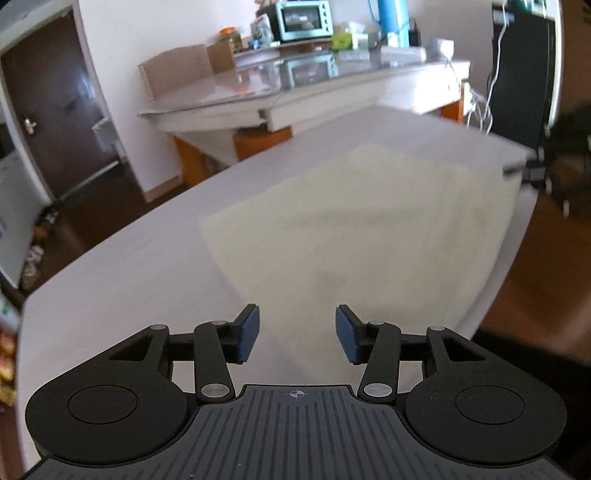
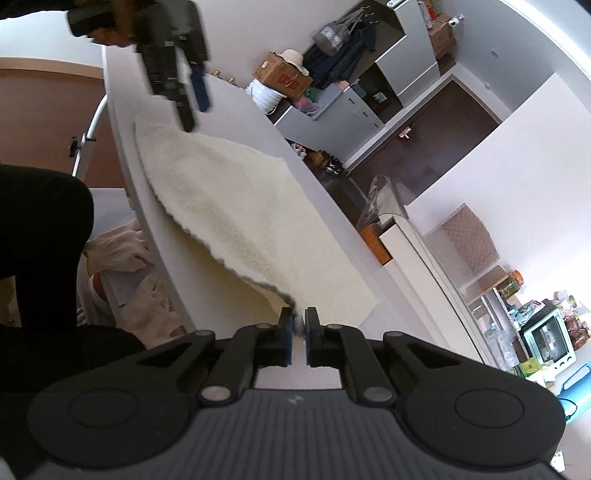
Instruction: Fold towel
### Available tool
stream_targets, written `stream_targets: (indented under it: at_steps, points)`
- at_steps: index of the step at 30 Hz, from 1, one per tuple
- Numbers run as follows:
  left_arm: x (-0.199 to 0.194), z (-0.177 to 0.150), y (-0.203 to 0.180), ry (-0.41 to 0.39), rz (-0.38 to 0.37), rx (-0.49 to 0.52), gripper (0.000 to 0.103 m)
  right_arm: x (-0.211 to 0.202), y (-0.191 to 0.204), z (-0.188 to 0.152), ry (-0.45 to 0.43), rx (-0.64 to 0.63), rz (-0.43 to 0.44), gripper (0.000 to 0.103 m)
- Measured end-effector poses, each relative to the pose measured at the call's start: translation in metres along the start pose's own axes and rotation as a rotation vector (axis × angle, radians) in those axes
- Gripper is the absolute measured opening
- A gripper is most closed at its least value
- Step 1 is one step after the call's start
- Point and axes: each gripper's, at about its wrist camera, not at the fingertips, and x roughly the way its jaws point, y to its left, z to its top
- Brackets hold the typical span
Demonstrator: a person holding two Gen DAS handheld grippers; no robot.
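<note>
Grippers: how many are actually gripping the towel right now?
1. The right gripper pinches the towel's lifted near corner; the left gripper hangs open above it, jaws apart.

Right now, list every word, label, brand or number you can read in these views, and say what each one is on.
No text can be read in either view.
Cardboard box: a red printed mark, too blurred to read.
Toaster oven: dial markings too small to read.
Towel, left gripper and right gripper: no lettering shows.

Bare table [image 1: 122,266] flanks the towel [image 1: 354,221]; nothing blocks approach there.
</note>
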Motion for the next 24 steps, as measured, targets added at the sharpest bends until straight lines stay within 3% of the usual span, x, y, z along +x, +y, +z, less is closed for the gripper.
stream_targets:
  at_steps: [7, 11, 14, 19, 24]
  points:
    - [-0.009, -0.014, -0.005, -0.025, -0.002, -0.025, 0.052, 0.000, -0.003, 0.008, 0.003, -0.016, -0.012, 0.008]
    - [-0.004, -0.019, -0.012, 0.002, 0.010, 0.037, 0.052, 0.000, -0.004, 0.013, 0.012, -0.031, -0.019, 0.008]
    - [-0.007, -0.021, -0.008, 0.013, -0.006, 0.031, 0.052, 0.000, -0.008, 0.018, 0.009, -0.051, -0.037, 0.008]
    - [-0.009, -0.022, 0.005, -0.040, 0.029, -0.031, 0.052, 0.006, -0.018, 0.030, 0.000, -0.101, -0.058, 0.007]
    - [-0.005, -0.028, 0.000, -0.029, -0.002, 0.002, 0.051, 0.017, -0.027, 0.044, -0.013, -0.154, -0.072, 0.007]
